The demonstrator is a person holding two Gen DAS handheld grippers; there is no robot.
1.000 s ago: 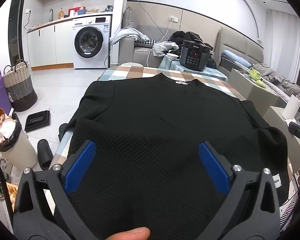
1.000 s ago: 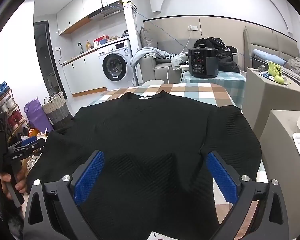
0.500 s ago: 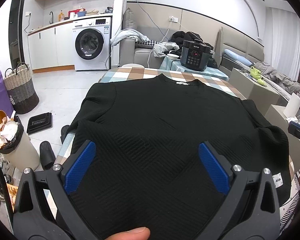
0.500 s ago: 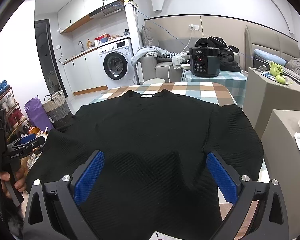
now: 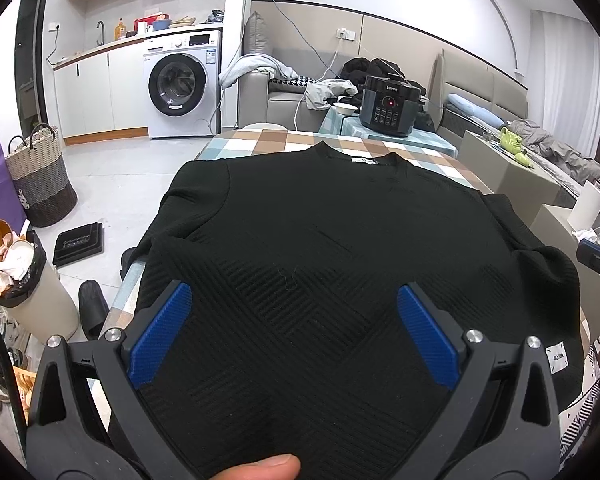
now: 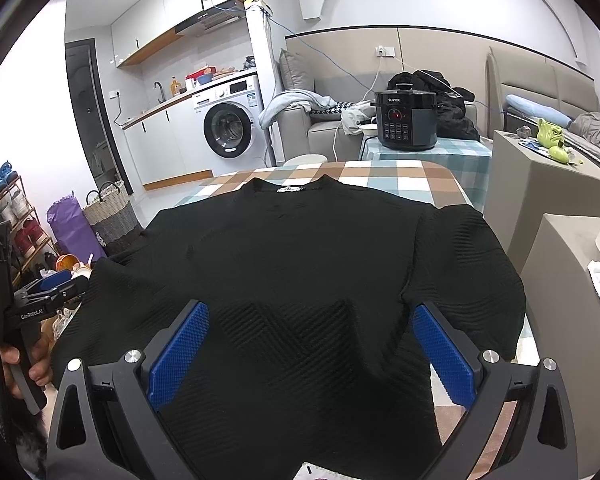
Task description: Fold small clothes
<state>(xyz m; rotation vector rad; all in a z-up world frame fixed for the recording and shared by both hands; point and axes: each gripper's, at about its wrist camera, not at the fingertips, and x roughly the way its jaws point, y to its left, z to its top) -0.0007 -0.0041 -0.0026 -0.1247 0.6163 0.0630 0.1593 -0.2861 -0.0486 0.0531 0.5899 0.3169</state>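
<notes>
A black textured sweater [image 5: 320, 248] lies flat and spread on a checked table [image 5: 260, 142], collar at the far end. It also shows in the right wrist view [image 6: 300, 264]. My left gripper [image 5: 294, 324] is open, hovering over the sweater's near hem, holding nothing. My right gripper [image 6: 310, 340] is open above the hem on the right side, holding nothing. The left gripper shows at the left edge of the right wrist view [image 6: 48, 292]. The right gripper shows at the right edge of the left wrist view [image 5: 598, 258].
A black pressure cooker [image 5: 388, 106] stands on a small table beyond the checked table. A washing machine [image 5: 180, 88] is at the back left. A woven basket [image 5: 40, 176], a full bin [image 5: 24, 280] and slippers lie on the floor left. Grey boxes [image 6: 548, 192] stand right.
Both grippers have drifted slightly; the sweater appears a little farther away. Both stay open and the sweater has not moved.
</notes>
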